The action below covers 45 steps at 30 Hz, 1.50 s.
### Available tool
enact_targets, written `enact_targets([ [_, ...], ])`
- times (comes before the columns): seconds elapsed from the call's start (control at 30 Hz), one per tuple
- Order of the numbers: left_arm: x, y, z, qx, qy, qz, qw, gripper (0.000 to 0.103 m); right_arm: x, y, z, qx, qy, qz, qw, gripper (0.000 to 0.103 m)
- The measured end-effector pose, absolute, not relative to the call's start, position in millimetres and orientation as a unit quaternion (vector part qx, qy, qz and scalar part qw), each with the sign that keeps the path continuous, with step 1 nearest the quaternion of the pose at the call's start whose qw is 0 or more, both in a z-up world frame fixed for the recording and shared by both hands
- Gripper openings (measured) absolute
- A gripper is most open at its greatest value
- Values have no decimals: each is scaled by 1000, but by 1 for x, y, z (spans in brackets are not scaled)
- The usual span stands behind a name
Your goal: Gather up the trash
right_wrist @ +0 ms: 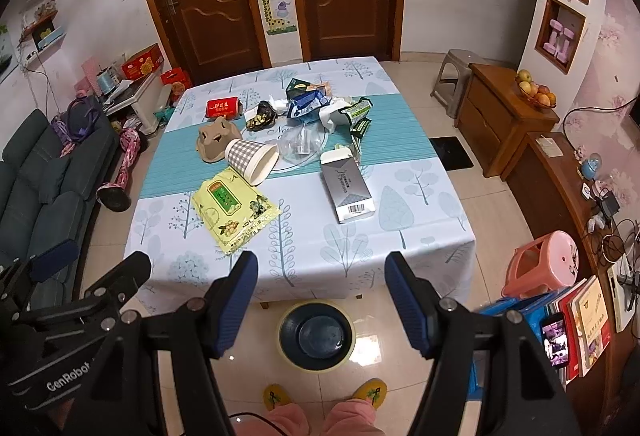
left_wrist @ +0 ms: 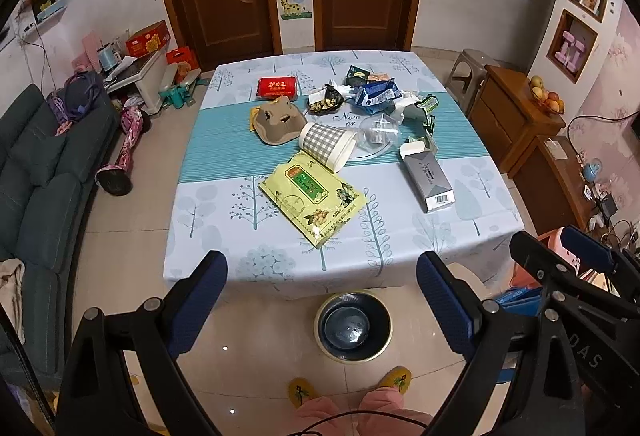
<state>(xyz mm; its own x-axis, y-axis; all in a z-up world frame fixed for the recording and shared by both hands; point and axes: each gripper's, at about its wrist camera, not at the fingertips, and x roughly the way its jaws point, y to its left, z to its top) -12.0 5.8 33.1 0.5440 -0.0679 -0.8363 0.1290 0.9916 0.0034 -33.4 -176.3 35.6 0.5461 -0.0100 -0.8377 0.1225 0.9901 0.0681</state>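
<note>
Blue-padded left claw (left_wrist: 322, 310) hangs open and empty off the near table edge, above the floor; right claw (right_wrist: 321, 306) same, open wide, nothing between the pads. Each claw shows at the side of the other's view.

Trash all sits on the table (left_wrist: 460, 236), none of it gripped:
- yellow packet (left_wrist: 314, 197) flat, nearest the front edge, left of centre
- checked paper cup (left_wrist: 327, 145) tipped on its side, just behind the packet, rim touching or overlapping the packet's far corner
- brown moulded cardboard tray (left_wrist: 277, 123) left of the cup, just beside it
- red pack (left_wrist: 277, 87) further back, left side
- grey carton (left_wrist: 427, 179) lying flat on the right, barcode end toward the front, flap open at the far end
- clear plastic piece (left_wrist: 378, 133) between cup and carton
- dark crumpled wrapper (left_wrist: 326, 100), blue bag (left_wrist: 376, 93) and green wrappers (left_wrist: 427, 107) piled together at the back centre, white paper mixed in

Bin (left_wrist: 353, 326) on the floor just in front of the table's near edge, dark liner inside, yellowish rim, open top. It sits between the two claw fingers in both views.

Person's yellow slippers (left_wrist: 394, 380) and pink trouser legs at the bottom, feet just behind the bin. Pink stool (right_wrist: 552, 260) to the right of the table, apart from it
</note>
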Motion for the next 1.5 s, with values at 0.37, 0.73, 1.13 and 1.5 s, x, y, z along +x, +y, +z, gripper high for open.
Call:
enact_targets([
  [0.37,-14,12,29,34,475,-60,877,95,-33,-172,42,59,472,-44,878,67],
  [0.73,-12,14,29,36,476,-62,877,95,-37,-165,46,57,462,-60,883,67],
  [1.13,5,32,38,32,463,-67,883,95,-34,-162,46,72,455,-70,885,67],
  [1.5,70,82,32,36,459,-72,885,95,-13,-163,39,64,436,-92,893,67],
])
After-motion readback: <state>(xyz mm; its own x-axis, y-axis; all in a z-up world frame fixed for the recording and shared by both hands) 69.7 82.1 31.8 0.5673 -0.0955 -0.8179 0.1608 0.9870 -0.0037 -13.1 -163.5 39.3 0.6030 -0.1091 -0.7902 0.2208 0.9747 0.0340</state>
